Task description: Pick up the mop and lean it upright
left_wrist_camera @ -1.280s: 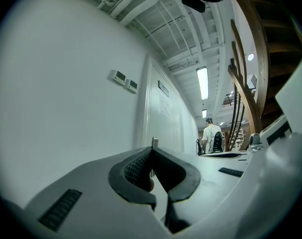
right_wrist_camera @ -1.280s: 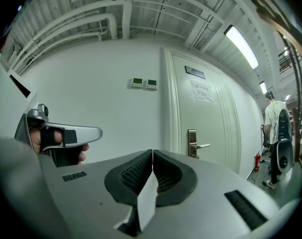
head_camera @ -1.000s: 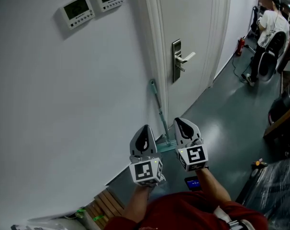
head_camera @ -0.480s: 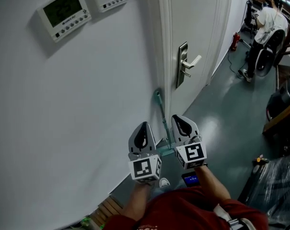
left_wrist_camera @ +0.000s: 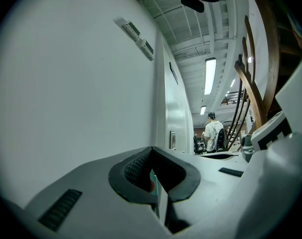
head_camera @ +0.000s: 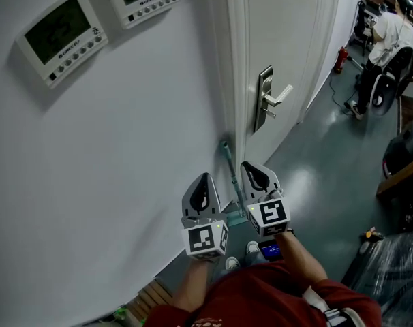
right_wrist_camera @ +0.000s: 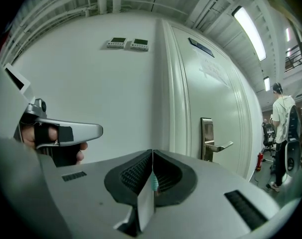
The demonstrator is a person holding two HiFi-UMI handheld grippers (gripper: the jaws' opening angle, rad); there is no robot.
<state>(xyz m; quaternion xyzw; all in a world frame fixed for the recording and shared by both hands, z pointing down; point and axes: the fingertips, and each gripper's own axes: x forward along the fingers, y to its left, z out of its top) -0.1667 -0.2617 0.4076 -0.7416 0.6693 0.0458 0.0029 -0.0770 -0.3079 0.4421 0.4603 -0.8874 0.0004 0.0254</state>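
teal mop (head_camera: 230,167), upright, seemingly against wall

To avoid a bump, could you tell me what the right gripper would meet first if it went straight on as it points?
Probably the mop handle, leaning just ahead of the right gripper; behind it, the door frame.

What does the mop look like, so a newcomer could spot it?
Find the white door with the metal lever handle. Where its frame meets the wall, the mop leans upright: the only thin teal pole there.
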